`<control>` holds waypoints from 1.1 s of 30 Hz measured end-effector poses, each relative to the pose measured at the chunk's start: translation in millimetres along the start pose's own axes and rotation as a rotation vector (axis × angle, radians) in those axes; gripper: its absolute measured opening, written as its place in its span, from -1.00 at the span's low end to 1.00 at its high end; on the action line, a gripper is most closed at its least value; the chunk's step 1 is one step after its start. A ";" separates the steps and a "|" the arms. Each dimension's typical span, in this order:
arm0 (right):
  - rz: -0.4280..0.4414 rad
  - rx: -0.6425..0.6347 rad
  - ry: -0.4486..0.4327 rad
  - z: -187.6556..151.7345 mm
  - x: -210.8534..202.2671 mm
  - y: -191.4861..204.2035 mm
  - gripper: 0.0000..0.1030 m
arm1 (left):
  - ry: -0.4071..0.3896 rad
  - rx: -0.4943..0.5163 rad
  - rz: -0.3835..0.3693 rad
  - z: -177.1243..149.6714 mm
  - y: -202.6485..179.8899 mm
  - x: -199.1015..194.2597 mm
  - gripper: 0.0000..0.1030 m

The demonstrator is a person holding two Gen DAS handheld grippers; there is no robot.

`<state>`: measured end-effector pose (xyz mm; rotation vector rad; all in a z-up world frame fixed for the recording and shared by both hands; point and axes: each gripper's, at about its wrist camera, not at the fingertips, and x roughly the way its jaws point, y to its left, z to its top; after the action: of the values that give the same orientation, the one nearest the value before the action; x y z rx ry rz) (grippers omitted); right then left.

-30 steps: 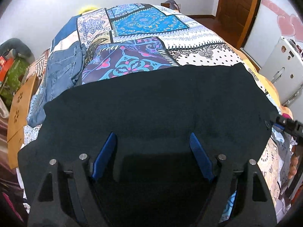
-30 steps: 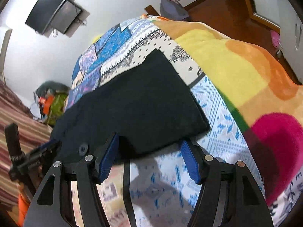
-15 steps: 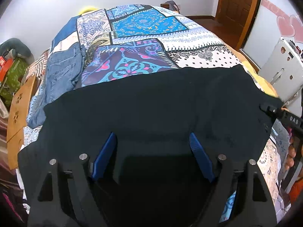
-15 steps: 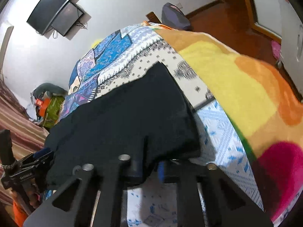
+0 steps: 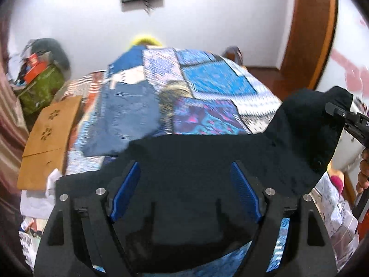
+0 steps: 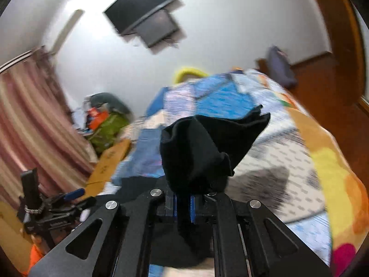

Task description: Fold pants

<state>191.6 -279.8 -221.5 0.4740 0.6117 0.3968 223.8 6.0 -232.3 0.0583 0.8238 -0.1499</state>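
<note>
We are holding the black pants [image 5: 207, 161] over the bed [image 5: 207, 85], which is wearing a patchwork cover. Our right claw [image 6: 183, 204] is pinching together on one bunched corner of the pants, raising it clear of the cover. Our left claw [image 5: 184, 191] is standing wide apart, its blue pads [image 5: 124, 194] above the dark cloth, gripping nothing. Blue jeans [image 5: 129, 113] are lying farther up the bed.

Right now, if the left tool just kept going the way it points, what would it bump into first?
Probably the black pants: the left tool stands open over that dark cloth, angled down at it. The blue jeans lie farther off, though depth is hard to judge.
</note>
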 end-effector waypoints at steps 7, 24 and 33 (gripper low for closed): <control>0.147 -0.119 0.110 -13.9 59.7 87.5 -0.87 | -0.064 -0.075 0.074 -25.0 55.9 -41.7 0.57; 0.183 -0.253 0.500 -106.7 131.5 131.5 -0.13 | -0.021 -0.150 0.091 -50.8 85.8 -43.1 0.57; 0.059 -0.259 0.270 -50.4 80.9 84.0 0.08 | -0.008 -0.065 0.025 -29.3 36.5 -20.9 0.57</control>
<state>203.0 -156.5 -249.6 0.1912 0.7962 0.5935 194.2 47.6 -237.1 0.0066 0.8189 -0.0996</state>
